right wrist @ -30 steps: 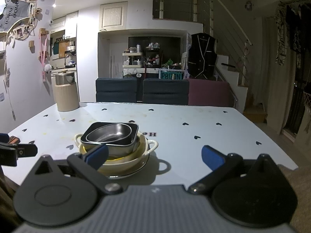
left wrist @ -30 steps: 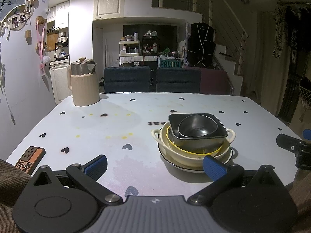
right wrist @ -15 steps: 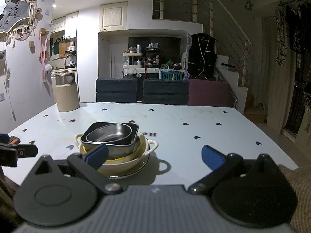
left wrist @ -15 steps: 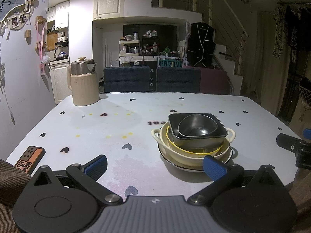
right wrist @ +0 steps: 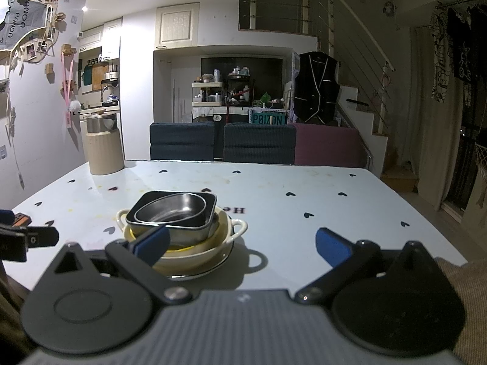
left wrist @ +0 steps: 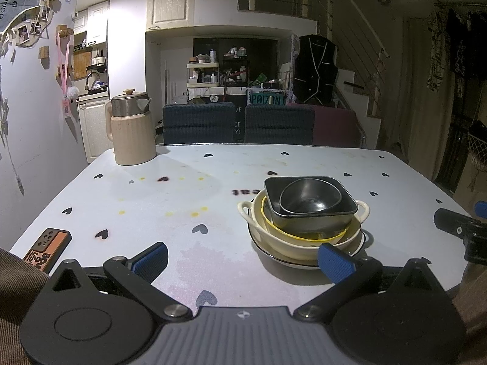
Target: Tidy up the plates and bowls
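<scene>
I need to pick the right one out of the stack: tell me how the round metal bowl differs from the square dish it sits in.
The round bowl has a curved rim; the square dish has straight sides and rounded corners. The round bowl is smaller and nests inside the square dish. The round bowl is topmost; the square dish rests in a cream bowl. Both are dark, shiny and upright.

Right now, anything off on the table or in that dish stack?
The table has yellow spots and a pinkish stain left of the stack. The square dark bowl sits off-centre in the cream handled bowl. Nothing looks broken.
</scene>
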`<state>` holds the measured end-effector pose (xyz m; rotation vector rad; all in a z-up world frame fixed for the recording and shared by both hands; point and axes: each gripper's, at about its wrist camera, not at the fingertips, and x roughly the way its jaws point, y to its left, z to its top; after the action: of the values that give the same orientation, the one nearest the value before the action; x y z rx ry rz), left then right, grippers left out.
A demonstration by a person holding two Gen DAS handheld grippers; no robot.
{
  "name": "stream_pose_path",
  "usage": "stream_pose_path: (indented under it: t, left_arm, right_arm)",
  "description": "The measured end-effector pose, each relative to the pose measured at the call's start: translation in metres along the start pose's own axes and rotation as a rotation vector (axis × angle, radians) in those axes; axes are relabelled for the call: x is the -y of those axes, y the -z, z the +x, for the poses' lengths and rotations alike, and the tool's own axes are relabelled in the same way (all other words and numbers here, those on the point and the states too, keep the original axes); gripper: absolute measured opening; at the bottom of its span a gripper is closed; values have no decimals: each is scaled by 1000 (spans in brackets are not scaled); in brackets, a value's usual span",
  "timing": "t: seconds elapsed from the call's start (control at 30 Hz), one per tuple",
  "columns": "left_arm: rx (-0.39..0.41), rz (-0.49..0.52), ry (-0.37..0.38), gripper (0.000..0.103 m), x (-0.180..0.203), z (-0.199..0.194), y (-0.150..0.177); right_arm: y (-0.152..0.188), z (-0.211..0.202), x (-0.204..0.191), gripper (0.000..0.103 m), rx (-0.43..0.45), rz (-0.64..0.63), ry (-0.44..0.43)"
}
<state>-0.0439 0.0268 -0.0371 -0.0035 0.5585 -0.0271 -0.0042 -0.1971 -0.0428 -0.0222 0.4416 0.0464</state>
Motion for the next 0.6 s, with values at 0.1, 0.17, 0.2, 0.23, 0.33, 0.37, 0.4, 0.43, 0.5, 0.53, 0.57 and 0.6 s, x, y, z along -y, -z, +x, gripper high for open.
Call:
stream_pose_path:
  t: [0.1, 0.17, 0.2, 0.23, 0.33, 0.37, 0.4, 0.43, 0.5, 0.53, 0.57, 0.6]
  left_arm:
    - [0, 2, 0, 103, 0, 0, 1]
    - [0, 1, 0, 103, 0, 0, 0]
    - [0, 1, 0, 103, 0, 0, 0]
    - [1, 1, 1, 103, 0, 0, 0]
    - [6, 6, -3, 103, 1, -1, 1]
    - [8, 12, -8, 103, 2, -1, 1]
    - [10, 21, -14, 103, 3, -1, 1]
    - [11, 27, -17, 103, 4, -1, 1]
    - [8, 28, -15, 103, 4, 0, 0]
    - [7, 25, -15, 103, 4, 0, 0]
    - [6, 22, -15, 103, 3, 0, -1]
    - [5, 17, -14, 103, 2, 0, -1]
  right_arm:
    - [0, -1, 0, 103, 0, -1, 0]
    - [0, 0, -1, 103, 0, 0, 0]
    - [0, -1, -1, 103, 0, 0, 0]
    - [0, -1, -1, 103, 0, 0, 0]
    - [0, 0, -1, 103, 0, 0, 0]
    - [0, 0, -1, 103, 0, 0, 0]
    - [1, -1, -1, 103, 0, 0, 1]
    - [0, 0, -1, 103, 0, 0, 1]
    - [1, -1, -1, 103, 0, 0, 1]
    - [1, 0, -1, 103, 0, 0, 1]
    - [1, 0, -1, 103, 0, 0, 1]
    - [1, -1, -1, 103, 1, 0, 0]
